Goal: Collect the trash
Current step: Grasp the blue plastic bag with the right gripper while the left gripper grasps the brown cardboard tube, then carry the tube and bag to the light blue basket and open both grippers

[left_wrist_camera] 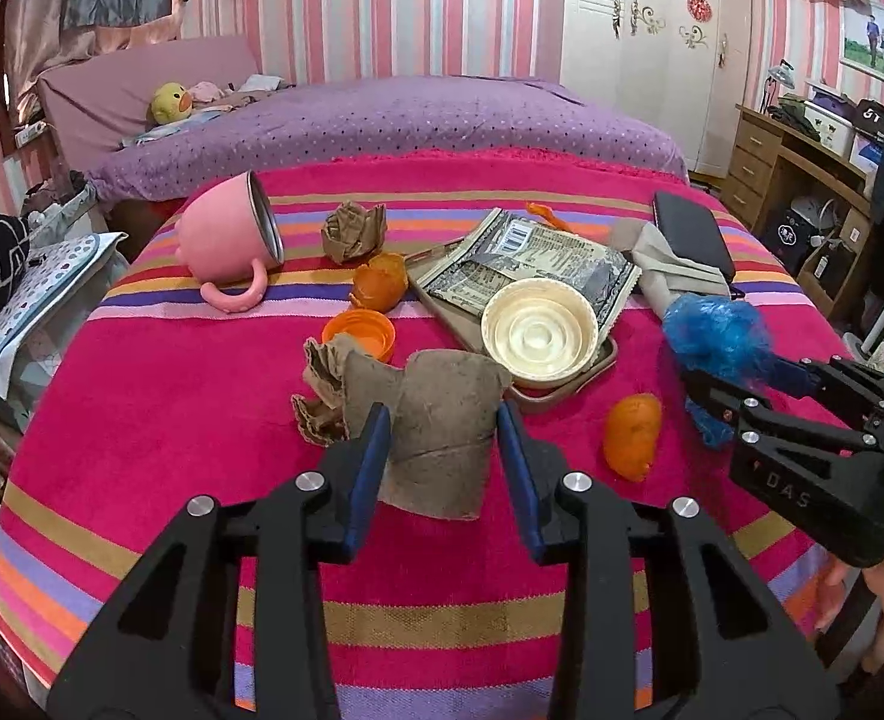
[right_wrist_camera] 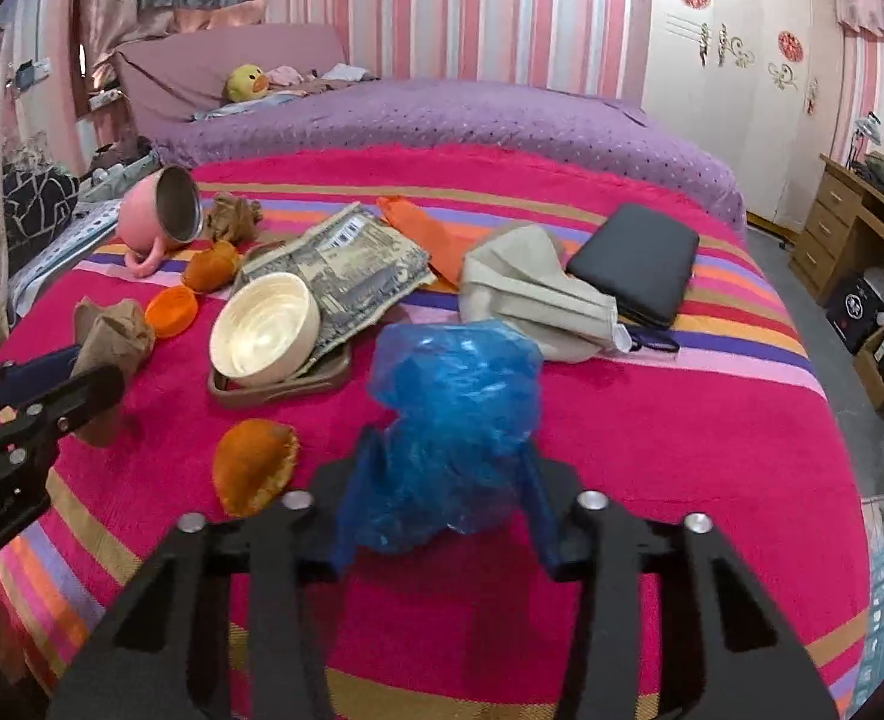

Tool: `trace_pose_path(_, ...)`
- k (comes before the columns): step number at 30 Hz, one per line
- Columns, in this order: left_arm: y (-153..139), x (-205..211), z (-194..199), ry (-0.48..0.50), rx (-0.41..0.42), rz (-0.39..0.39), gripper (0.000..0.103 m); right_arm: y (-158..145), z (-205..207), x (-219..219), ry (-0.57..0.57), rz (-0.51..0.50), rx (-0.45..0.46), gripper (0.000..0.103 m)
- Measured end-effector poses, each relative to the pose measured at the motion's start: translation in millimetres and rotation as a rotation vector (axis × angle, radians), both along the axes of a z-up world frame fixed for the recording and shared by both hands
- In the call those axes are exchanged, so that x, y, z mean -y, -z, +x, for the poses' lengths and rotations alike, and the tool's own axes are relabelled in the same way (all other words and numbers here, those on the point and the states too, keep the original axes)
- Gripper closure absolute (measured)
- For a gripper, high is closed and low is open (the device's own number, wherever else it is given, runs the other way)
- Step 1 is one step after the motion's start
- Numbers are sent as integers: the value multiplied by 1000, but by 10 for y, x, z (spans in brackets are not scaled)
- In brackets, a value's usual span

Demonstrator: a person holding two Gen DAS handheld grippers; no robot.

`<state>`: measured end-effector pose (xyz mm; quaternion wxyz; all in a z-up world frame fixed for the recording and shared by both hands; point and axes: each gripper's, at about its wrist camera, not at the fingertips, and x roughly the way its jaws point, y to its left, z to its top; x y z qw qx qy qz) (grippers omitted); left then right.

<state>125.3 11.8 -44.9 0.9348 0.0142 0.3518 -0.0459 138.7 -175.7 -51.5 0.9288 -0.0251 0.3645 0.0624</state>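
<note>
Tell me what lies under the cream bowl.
The cream bowl rests on a printed foil wrapper, and both sit in a shallow tan tray. The bowl and wrapper hide most of the tray's floor, so anything beneath them cannot be seen.

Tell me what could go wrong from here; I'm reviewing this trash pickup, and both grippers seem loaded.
1. The left gripper holds a torn cardboard tube that looks soft; it could crush or slip out.
2. The blue plastic bag in the right gripper bulges loosely and may slide free or snag.
3. The orange peel lies between the two grippers and could be knocked across the striped blanket.
</note>
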Motion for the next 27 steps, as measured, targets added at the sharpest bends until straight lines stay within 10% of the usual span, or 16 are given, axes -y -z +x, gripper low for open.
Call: trace_pose_path(27,-119,339,-68,16,53,-17,67,-356,-353,333,1,2,131,74)
